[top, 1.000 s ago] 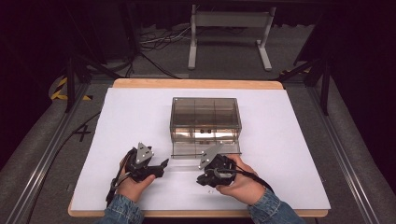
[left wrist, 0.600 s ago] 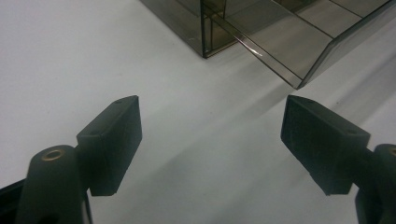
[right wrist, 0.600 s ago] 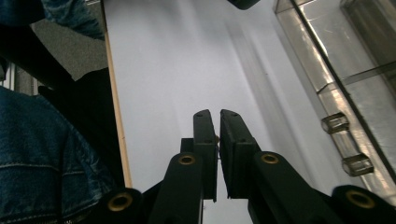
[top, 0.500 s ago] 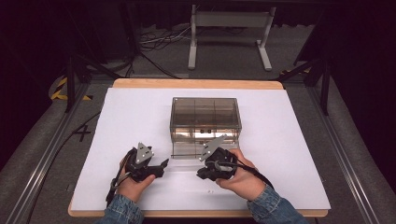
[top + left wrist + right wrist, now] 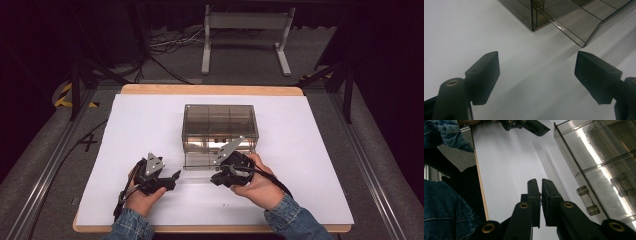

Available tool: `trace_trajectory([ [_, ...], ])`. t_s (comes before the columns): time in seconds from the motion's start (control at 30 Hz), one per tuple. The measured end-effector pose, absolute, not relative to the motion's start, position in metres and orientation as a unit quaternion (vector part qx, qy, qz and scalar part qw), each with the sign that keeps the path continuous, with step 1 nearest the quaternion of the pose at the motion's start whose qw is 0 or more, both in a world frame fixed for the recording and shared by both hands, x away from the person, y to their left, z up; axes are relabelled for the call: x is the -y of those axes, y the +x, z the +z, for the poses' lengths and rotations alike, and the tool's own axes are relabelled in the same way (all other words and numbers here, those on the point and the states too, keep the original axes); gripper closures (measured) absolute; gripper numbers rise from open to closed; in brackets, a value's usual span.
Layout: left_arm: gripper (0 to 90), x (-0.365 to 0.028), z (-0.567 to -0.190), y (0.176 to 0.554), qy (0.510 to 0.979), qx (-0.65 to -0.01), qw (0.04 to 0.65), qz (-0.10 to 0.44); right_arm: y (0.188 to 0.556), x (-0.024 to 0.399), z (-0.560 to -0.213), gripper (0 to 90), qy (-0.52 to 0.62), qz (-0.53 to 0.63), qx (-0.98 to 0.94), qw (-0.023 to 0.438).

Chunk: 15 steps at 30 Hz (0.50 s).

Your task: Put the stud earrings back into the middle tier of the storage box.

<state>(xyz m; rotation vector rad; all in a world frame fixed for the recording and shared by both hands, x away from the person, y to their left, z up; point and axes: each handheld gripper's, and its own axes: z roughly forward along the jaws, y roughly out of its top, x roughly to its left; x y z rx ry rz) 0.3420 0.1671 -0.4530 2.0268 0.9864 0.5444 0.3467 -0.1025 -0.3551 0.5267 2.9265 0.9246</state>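
Fingers of the right gripper (image 5: 541, 185) are pressed together with nothing between them, pointing along the white counter (image 5: 150, 120). Just beside them, on the side away from the person's denim sleeve (image 5: 446, 207), stands the smoky clear plastic organiser box (image 5: 220, 127), its small latch knob (image 5: 587, 200) near the fingertips; its lid (image 5: 579, 22) seems to be hinged down onto the counter, though the tinted plastic makes that hard to read. Left gripper (image 5: 537, 67) has its fingers spread wide over bare counter, the box corner lying ahead of them, apart.
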Motion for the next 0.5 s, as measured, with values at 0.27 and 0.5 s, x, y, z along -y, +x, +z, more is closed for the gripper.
trace_trajectory([
  [0.27,20.9,-0.167,-0.4531,0.342,0.799,-0.391,0.402,0.216,0.3507,0.1013,-0.3478,85.2,0.172,0.299,-0.938,0.018],
  [0.5,20.9,-0.1672,-0.453,0.342,0.8,-0.391,0.401,0.216,0.3542,0.1005,-0.3444,85.2,0.177,0.299,-0.937,0.024],
])
